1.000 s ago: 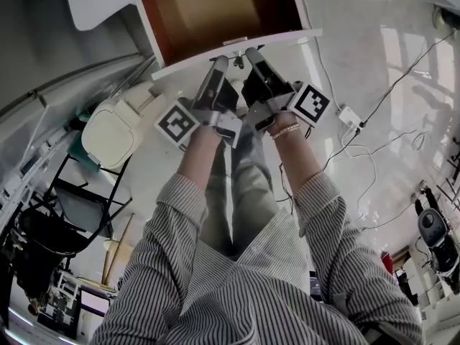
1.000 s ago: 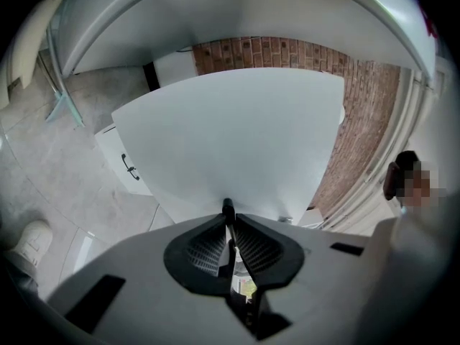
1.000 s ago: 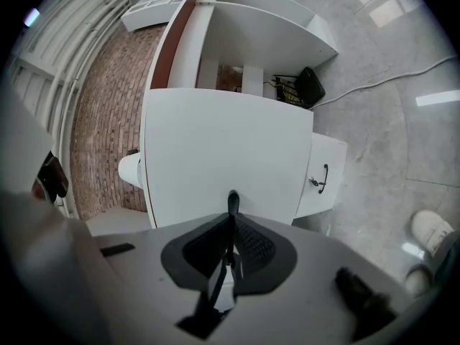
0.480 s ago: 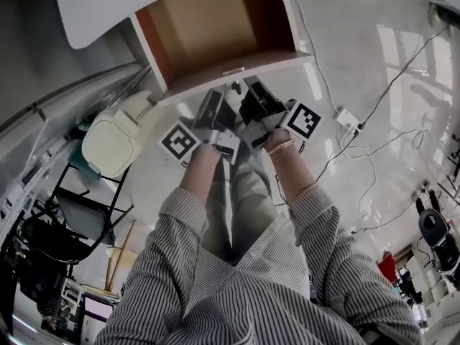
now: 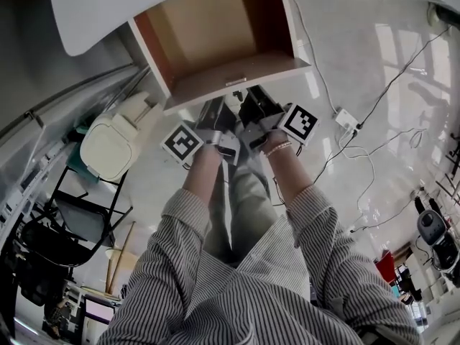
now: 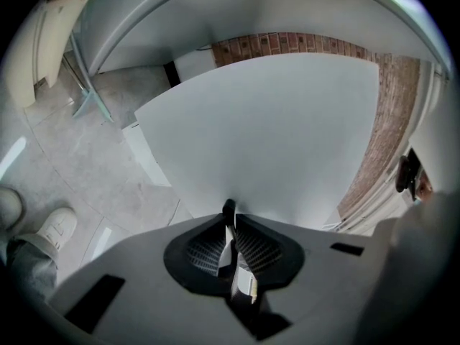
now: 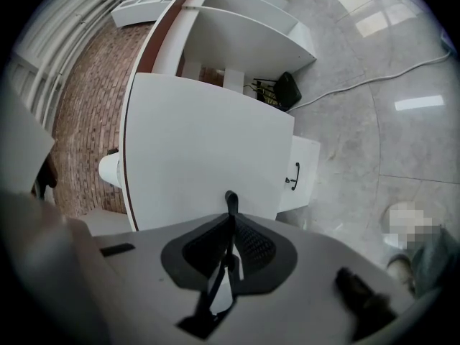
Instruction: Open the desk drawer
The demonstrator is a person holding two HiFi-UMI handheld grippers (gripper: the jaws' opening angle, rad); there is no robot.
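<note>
The drawer [image 5: 277, 66] stands open at the top centre of the head view, its brown inside showing. It juts from under the white bench [image 5: 100, 9] in the upper left. On its white front sits the handle [image 5: 235, 83]. Just below, side by side, the left claw [image 5: 218, 106] and the right claw [image 5: 249, 99] reach that front, each with its jaws drawn close and clamped on the slim handle. Striped sleeves [image 5: 180, 221] fill the lower frame. A cream chair [image 5: 108, 146] stands at left, and cables [image 5: 374, 149] cross the floor at right.
</note>
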